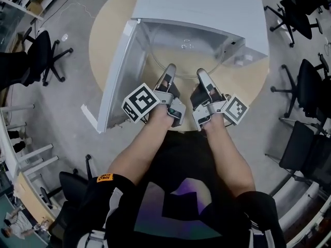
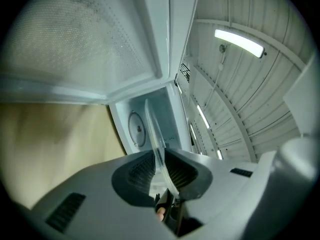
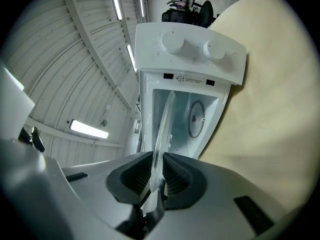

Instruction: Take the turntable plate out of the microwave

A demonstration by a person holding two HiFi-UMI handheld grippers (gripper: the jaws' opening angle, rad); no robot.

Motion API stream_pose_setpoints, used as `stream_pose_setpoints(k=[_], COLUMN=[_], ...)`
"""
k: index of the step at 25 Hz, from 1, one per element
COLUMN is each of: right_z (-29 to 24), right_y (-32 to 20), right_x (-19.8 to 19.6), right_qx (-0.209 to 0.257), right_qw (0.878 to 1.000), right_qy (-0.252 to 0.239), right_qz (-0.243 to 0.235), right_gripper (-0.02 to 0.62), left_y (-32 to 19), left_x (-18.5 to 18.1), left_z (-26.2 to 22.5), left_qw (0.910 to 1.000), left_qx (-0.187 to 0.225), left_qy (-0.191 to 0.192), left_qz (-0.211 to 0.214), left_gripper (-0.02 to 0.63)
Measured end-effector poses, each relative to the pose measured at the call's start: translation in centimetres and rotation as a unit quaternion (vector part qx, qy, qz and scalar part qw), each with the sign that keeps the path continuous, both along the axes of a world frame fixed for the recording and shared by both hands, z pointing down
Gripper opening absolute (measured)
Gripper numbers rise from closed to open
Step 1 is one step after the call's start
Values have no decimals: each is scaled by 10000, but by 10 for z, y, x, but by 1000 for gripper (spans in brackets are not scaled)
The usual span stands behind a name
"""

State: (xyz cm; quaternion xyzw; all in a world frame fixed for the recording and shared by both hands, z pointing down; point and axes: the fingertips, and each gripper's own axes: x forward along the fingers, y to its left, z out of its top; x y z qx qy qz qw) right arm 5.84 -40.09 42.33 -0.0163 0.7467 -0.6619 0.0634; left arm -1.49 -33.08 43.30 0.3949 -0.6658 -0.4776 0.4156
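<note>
While left tool [image 2: 159,160], right tool [image 3: 157,168] pinch plate [image 3: 165,116], tag [image 1: 105,177] maybe "AHQ"

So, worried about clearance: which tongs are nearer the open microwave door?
Left. The left tongs grip the plate on the side by the door; the right tongs grip it farther over, toward the knobs.

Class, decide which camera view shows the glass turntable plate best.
The head view: the turntable plate shows most of its round face there. Both gripper views show it only edge-on, clamped between the fingers.
</note>
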Motion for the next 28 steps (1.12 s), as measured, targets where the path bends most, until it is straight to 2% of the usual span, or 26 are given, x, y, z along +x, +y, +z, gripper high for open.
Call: stream_pose_setpoints(k=[8,15,28], right_z=[3,11,50], right_y=[24,47,61], right_x=[66,124,164], right_qx=[-24,-15,-95], right_qw=[9989,9972,9945], right_qy=[-13,44,308], right_qz=[-477,-744,-996], right_gripper=[64,66,69], left_y=[30,55,70], left_x=[72,134,176], left_z=[2,8,47], left_qw=[9991,9982,9969], left_qx=[-24,-75,-288], left_qy=[12,27,210], left_qz=[-422,-597,-706], left_gripper=[101,101,103])
